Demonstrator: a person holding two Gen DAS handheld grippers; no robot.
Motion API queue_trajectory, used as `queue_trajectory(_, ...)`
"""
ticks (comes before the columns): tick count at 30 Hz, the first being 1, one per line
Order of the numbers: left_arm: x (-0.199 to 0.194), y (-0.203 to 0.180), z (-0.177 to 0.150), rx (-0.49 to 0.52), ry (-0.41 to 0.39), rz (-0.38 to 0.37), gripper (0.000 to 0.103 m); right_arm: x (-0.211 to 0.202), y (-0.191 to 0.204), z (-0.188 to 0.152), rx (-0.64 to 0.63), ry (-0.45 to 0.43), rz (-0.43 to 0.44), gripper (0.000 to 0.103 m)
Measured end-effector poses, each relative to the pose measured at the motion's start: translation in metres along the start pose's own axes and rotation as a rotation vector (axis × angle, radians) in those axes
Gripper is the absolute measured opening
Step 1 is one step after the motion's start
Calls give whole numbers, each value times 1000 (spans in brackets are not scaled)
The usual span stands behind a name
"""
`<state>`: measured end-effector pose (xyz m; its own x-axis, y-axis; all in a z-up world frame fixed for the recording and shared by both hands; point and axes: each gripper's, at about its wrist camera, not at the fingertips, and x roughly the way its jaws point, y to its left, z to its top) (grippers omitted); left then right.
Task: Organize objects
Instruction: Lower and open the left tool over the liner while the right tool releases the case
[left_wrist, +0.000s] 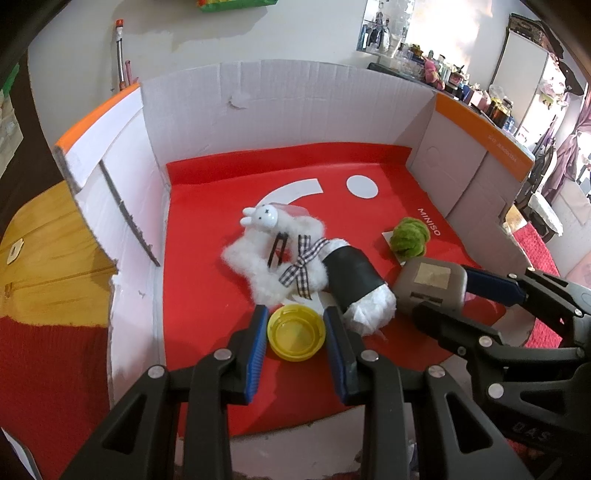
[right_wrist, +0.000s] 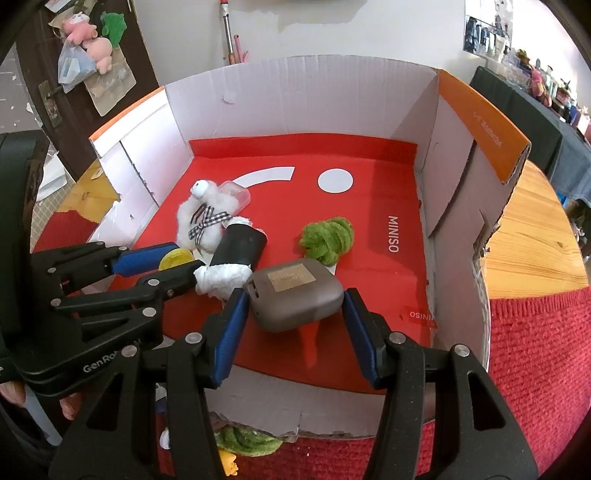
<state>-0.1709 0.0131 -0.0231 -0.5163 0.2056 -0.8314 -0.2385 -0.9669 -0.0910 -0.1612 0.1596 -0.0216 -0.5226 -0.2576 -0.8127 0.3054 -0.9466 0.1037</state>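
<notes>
tongs (left_wrist: 295, 325) on yellow lid (left_wrist: 296, 332) — boxed

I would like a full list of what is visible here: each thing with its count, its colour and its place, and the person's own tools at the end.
cardboard box: one, white with orange edges, on a wooden table
red sheet: one, red with white marks, lining the box floor
fluffy toy: one, white with a checked ribbon, middle of the box
rabbit figure: one, white, at the toy's far end
roll: one, black with white paper ends, beside the toy
fuzzy ball: one, green, right of the roll
lid: one, yellow, near the front
case: one, grey-brown, near the front right
left hand-held gripper: one, black with blue pads, closed on the lid
right hand-held gripper: one, same colours, holding the case
</notes>
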Motion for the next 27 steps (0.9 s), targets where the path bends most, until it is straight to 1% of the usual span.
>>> queue_trajectory(14,-3,5,-1,-5,-2,17,32,-2,5,-3,-4,5,-2,52)
queue_trajectory(17,-3,6,-1,-9,-3,8,36,-1,5,-2,-10,7,-6,52)
queue_trajectory(19,-2,6,-1,-10,-5,11,42,-1,5,-2,-11,8,-6,52)
queue_trajectory(21,-3,6,-1,-12,-6,14,45,0,5,-2,-14,9,-6,52)
queue_trajectory(27,-5,6,-1,-15,-13,20,48,-1,5,-2,-15,3,-9,53)
